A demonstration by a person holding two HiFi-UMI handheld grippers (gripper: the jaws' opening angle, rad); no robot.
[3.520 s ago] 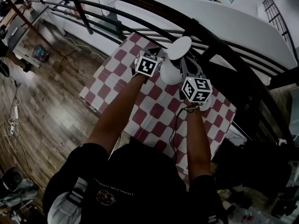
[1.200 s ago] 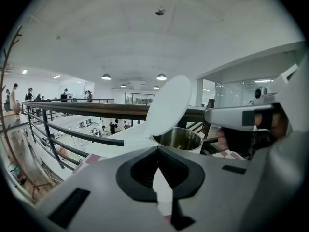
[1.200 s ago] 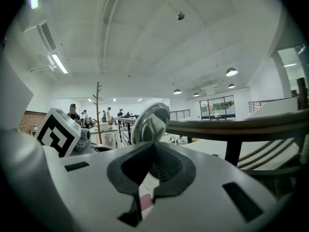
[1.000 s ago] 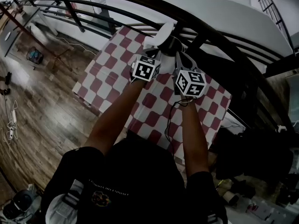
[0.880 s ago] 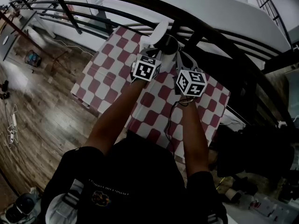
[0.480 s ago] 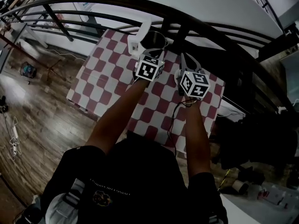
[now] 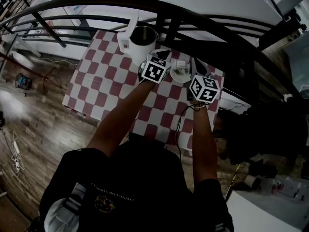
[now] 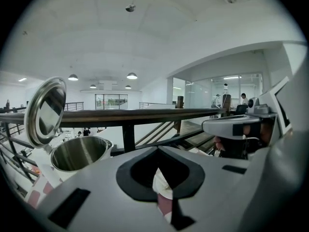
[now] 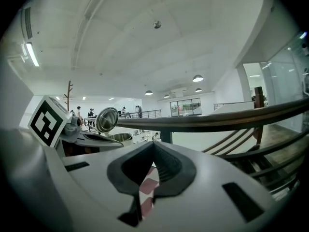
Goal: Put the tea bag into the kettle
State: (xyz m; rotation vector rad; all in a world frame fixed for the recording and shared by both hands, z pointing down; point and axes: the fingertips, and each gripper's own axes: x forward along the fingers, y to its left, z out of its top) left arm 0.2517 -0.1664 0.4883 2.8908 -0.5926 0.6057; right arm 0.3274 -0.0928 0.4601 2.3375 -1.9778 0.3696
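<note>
Kettle (image 7: 143, 42): stands open at the far left of the checked table (image 7: 104, 83), with its lid (image 8: 46, 111) tipped back and the steel inside showing.
Tea bag (image 7: 180, 64): apparently the small pale square on a white saucer (image 7: 176, 76), right of the kettle and between the two grippers; too small to tell for certain.
Left gripper (image 8: 158, 150): jaws together, nothing evidently held; a white patch behind them cannot be identified.
Right gripper (image 9: 153, 145): jaws closed and empty, table checks glimpsed beyond.
Railing (image 7: 96, 4): dark bars cross the table's far edge, hiding part of it.
</note>
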